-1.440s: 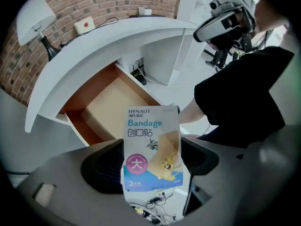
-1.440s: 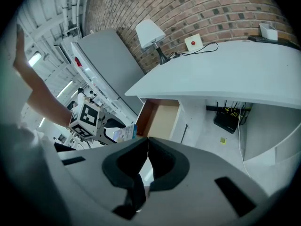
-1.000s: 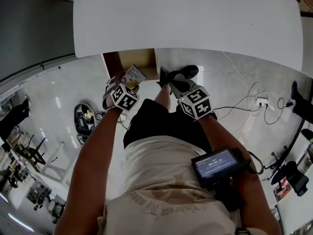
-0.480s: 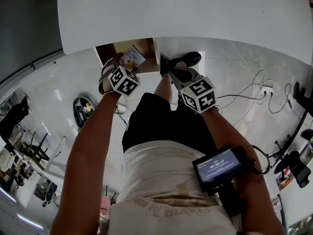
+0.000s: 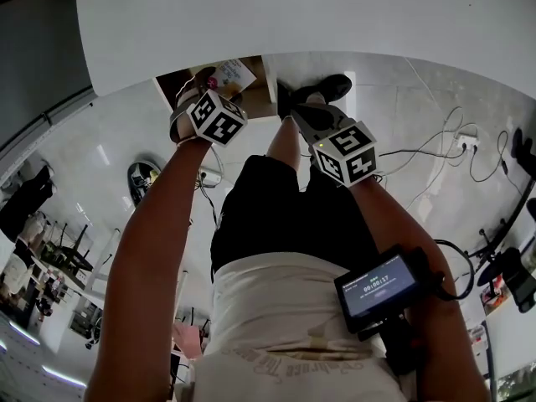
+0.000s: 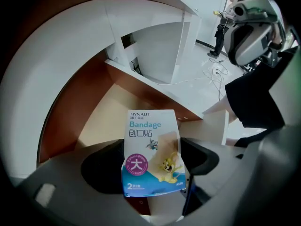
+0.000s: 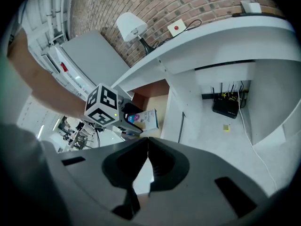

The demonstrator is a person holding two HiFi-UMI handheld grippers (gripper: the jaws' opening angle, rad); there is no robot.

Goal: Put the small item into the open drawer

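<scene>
The left gripper [image 6: 150, 166] is clamped on the bandage packet [image 6: 150, 138], pinching its lower half so that the card stands up between the jaws. Just ahead of and below those jaws lies the open drawer [image 6: 101, 114] — the packet hangs over its pale wooden bottom. The right gripper [image 7: 146, 149] sits beside the left one and slightly behind it — its jaws are pressed together and empty, pointing under the white desk [image 5: 293, 15].

A brick wall [image 7: 197, 4] backs the white desk [image 5: 293, 15] over glossy floor [image 5: 410, 99].
</scene>
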